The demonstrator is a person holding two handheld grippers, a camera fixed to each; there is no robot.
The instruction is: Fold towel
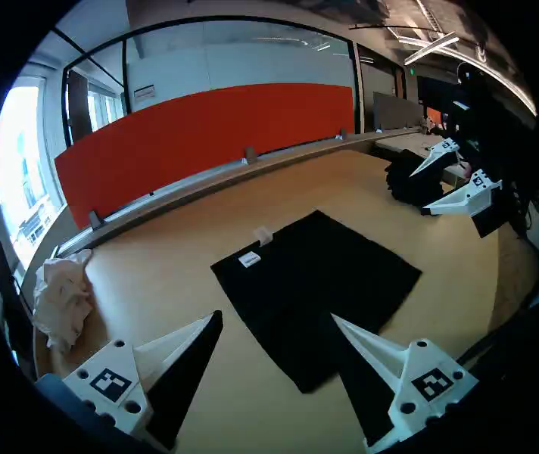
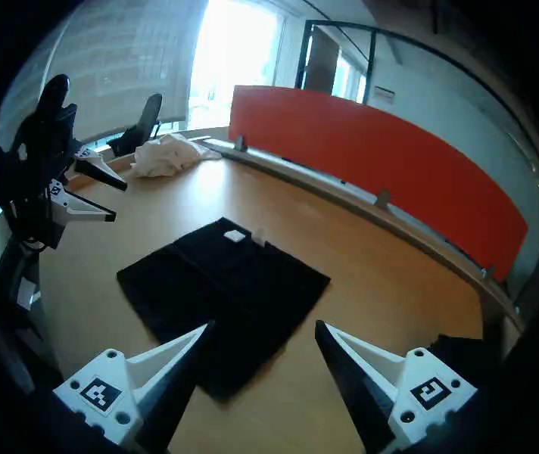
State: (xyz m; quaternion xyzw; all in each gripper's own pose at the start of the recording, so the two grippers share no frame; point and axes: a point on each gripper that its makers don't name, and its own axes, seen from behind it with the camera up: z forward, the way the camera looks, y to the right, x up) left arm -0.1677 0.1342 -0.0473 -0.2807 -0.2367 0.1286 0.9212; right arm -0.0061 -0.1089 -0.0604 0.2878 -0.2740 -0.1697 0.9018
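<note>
I have the black towel lying flat in the middle of the wooden table, nothing holding it, with a small white tag near its far edge. In the right gripper view a crease line runs across the cloth, so I judge it may already be doubled once, though I cannot be sure. My left gripper hangs above the near edge with its jaws wide and empty, and the right gripper hovers over the opposite side, equally wide and holding nothing. Coming in from opposite sides like this makes sense to me: each jaw can take its own corner, so the cloth lifts evenly. The spread fingers leave room to straddle an edge before pinching. A pale crumpled cloth sits off at the table's corner by the orange divider, well apart from the work.
</note>
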